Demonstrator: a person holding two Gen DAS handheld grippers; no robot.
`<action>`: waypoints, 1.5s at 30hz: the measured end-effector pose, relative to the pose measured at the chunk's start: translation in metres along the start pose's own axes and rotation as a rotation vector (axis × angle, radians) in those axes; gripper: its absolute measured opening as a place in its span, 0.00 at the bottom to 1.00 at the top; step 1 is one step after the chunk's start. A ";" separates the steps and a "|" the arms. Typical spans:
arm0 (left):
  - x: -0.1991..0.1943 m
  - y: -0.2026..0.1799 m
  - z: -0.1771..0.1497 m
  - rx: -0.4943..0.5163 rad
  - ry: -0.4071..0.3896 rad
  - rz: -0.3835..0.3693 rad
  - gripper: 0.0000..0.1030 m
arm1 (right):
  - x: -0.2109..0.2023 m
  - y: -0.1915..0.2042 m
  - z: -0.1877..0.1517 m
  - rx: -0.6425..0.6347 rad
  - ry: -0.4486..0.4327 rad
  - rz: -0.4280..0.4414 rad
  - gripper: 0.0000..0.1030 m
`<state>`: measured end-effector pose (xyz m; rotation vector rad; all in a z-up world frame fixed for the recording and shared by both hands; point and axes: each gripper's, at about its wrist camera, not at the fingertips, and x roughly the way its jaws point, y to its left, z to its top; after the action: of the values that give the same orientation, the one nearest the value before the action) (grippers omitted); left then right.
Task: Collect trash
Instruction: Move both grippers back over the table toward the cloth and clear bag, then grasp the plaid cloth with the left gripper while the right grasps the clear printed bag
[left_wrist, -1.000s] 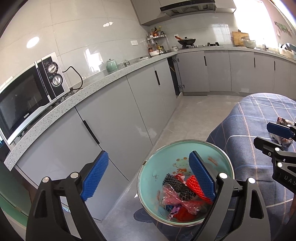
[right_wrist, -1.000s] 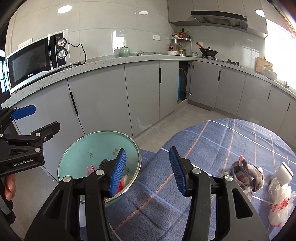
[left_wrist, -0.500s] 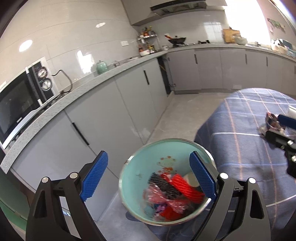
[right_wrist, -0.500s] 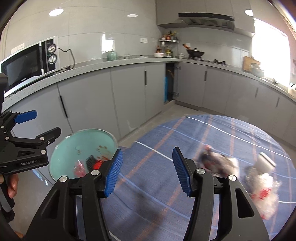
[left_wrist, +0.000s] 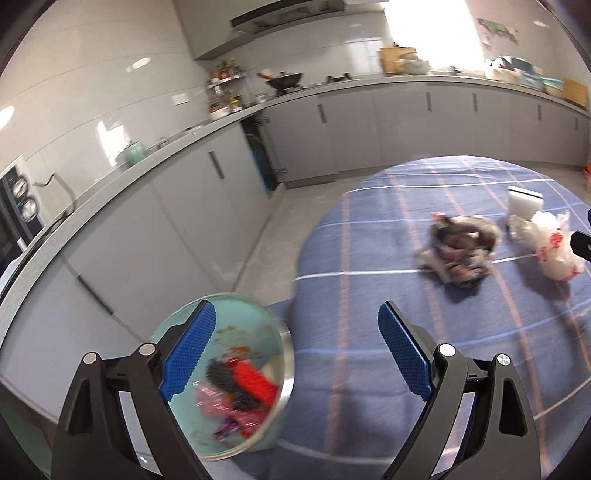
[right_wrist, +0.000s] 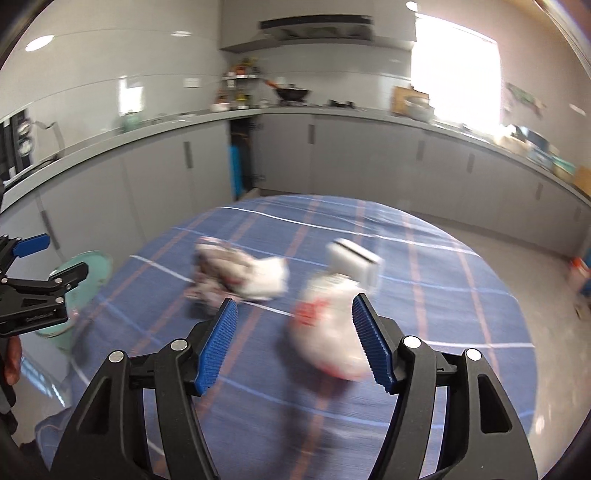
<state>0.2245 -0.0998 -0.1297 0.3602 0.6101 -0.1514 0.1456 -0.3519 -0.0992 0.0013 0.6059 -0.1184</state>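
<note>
Both tongs gape wide and hold nothing: the right tongs (right_wrist: 291, 341) hover low over the table (right_wrist: 443, 295), with the white bag (right_wrist: 328, 332) (red print, blurred) lying just ahead between the blue pads. The left tongs (left_wrist: 295, 354) straddle the table edge and the bin (left_wrist: 225, 376), which stands on the floor beside the table with trash inside. A crumpled wrapper (left_wrist: 458, 251) and a white box (left_wrist: 524, 201) lie near the bag on the blue cloth.

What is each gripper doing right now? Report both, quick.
Left gripper: open, holding nothing.
Right gripper: open, holding nothing, white plastic bag between its fingers.
</note>
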 end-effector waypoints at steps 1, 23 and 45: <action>0.001 -0.008 0.003 0.007 0.000 -0.011 0.86 | 0.001 -0.008 -0.002 0.014 0.006 -0.017 0.63; 0.064 -0.122 0.031 0.140 0.090 -0.199 0.79 | 0.044 -0.049 -0.007 0.084 0.154 0.003 0.77; 0.027 -0.104 0.018 0.137 0.056 -0.279 0.24 | 0.030 -0.035 -0.028 0.110 0.210 0.094 0.25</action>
<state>0.2312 -0.2037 -0.1615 0.4114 0.7056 -0.4537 0.1498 -0.3886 -0.1381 0.1506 0.8070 -0.0605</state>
